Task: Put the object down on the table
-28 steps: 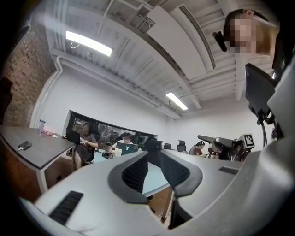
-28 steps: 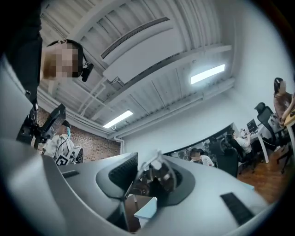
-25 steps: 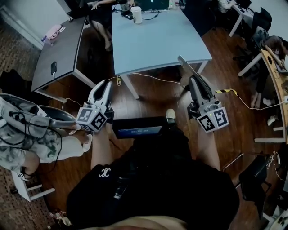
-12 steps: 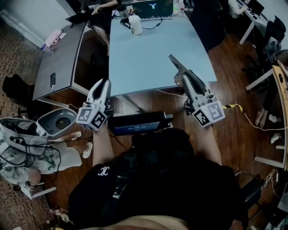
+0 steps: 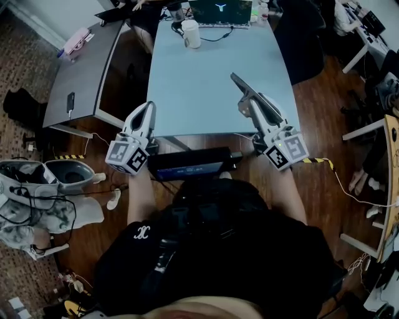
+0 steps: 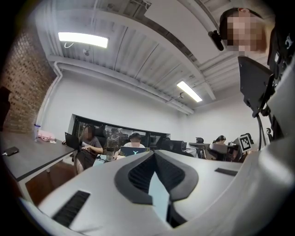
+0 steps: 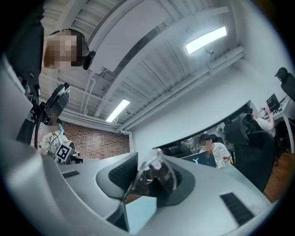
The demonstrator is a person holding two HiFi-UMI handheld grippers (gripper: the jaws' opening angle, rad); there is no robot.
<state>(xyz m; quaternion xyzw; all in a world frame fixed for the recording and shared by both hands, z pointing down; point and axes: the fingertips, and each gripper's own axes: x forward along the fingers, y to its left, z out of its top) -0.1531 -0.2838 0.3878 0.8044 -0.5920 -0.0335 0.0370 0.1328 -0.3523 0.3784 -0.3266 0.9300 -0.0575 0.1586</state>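
**Arrival at the bench, seen from beside the carrier.** Within the last second the person has walked up from the open floor to the light-blue bench. The right tongs, which were over bare boards, now reach across the near edge at about 5 o'clock of the bench top. The left tongs have come to the same edge at about 7 o'clock.

The grip has not altered. The right tongs remain clamped on a thin flat plate, which juts forward over the bench top, tilted, and seems to be clear of the surface. On this reading the carry is all but done, and lowering and release are still to come.

**Head view.** This gives the layout. The plate hangs above bare bench top, well apart from the mug at 11 o'clock and the laptop at 12 o'clock, both at the far end. It shows neither how the pads sit on the plate nor how high the plate hangs.

**Right gripper view.** The plate stands edge-on between the two pads, pinched near its lower end. It looks glossy or clear, with the room showing in it.

**Left gripper view.** The left tongs have their tips closed together with nothing between them. Only a slit of blue bench top shows behind the tips.
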